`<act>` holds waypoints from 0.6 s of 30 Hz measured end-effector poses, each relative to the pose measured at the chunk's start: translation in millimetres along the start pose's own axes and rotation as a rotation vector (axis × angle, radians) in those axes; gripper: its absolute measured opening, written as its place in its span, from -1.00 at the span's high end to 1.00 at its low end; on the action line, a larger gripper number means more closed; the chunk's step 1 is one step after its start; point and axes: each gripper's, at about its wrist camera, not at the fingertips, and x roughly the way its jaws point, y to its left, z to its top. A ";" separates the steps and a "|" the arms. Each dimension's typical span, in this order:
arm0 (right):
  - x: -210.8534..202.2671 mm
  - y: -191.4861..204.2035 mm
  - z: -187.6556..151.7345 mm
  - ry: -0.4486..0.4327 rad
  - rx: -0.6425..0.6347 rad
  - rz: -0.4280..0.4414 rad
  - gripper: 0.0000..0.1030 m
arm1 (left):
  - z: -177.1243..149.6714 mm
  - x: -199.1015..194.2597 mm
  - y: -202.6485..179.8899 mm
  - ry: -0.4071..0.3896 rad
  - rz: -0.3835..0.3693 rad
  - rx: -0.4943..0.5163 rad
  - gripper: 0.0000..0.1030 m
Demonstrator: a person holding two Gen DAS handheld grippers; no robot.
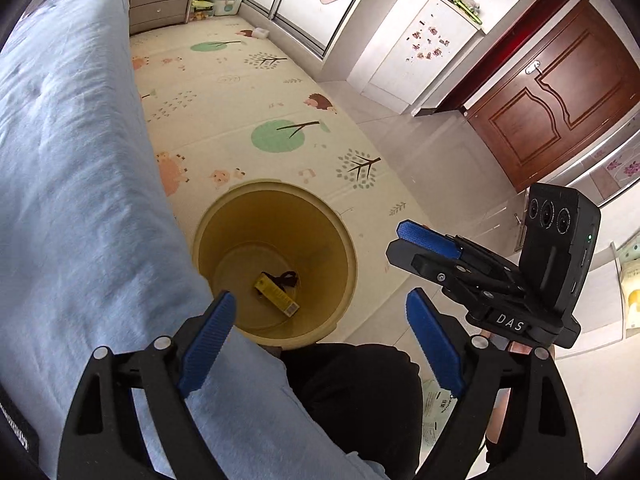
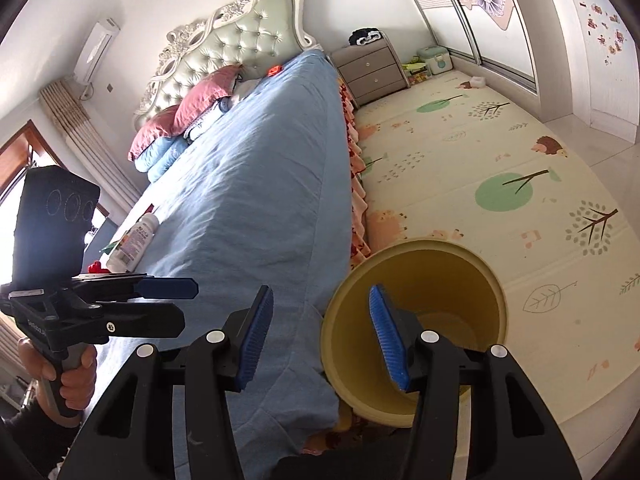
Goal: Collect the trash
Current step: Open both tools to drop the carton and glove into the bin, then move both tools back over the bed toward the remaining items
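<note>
We hold both grippers over a yellow trash bin (image 1: pixel 276 264) beside a bed in a sunlit bedroom. In the left wrist view, the left gripper (image 1: pixel 320 344) fills the lower frame with its blue pads spread wide apart and nothing between them. The bin stands at centre frame on a patterned play mat (image 1: pixel 248 92), close against the blue bedspread (image 1: pixel 80 160) that runs down the left side. At the bottom of the bin lie a small yellow box (image 1: pixel 277 294) and a dark strap-like item (image 1: pixel 286 279), touching each other. The right gripper (image 1: pixel 412 246) hangs at right of centre in the same view, just beside the bin's rim and seen side-on.

In the right wrist view, the right gripper (image 2: pixel 320 340) sits low at centre, its pads apart with nothing between them; the bin (image 2: pixel 440 276) shows behind its right finger. The left gripper (image 2: pixel 176 288) appears at lower left, held by a hand (image 2: pixel 72 376). Beyond it, at the left edge of the bed, lie a white bottle (image 2: pixel 134 246) and a small red item (image 2: pixel 95 267). Pink pillows (image 2: pixel 188 116) rest against the tufted headboard (image 2: pixel 232 44) at upper centre.
</note>
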 end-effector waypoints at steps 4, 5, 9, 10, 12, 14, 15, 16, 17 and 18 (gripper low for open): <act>-5.2 36.3 1.2 -0.009 -0.060 0.038 0.03 | -19.6 -35.6 16.0 -0.063 0.024 -0.030 -0.68; -5.7 45.7 1.3 -0.010 -0.072 0.052 0.03 | -25.5 -45.4 22.7 -0.084 0.028 -0.044 -0.68; -1.8 89.1 0.0 0.004 -0.138 0.108 0.03 | -52.2 -87.7 46.6 -0.160 0.074 -0.081 -0.68; 0.4 101.1 -1.6 0.011 -0.157 0.126 0.03 | -58.9 -98.1 51.7 -0.176 0.085 -0.089 -0.68; 5.8 124.4 -6.0 0.025 -0.191 0.162 0.03 | -72.4 -119.3 63.8 -0.207 0.107 -0.106 -0.68; 12.2 147.6 -10.5 0.041 -0.225 0.199 0.03 | -85.0 -139.4 76.4 -0.236 0.129 -0.128 -0.68; 15.6 158.2 -13.0 0.048 -0.239 0.215 0.03 | -91.6 -148.7 83.1 -0.249 0.136 -0.140 -0.68; 19.5 168.8 -15.3 0.055 -0.251 0.231 0.03 | -97.3 -156.8 90.1 -0.261 0.144 -0.151 -0.68; 23.6 179.3 -17.6 0.064 -0.260 0.248 0.03 | -104.7 -164.7 97.4 -0.272 0.152 -0.164 -0.68; 28.1 188.5 -19.2 0.072 -0.267 0.260 0.03 | -111.9 -172.1 104.8 -0.282 0.161 -0.177 -0.68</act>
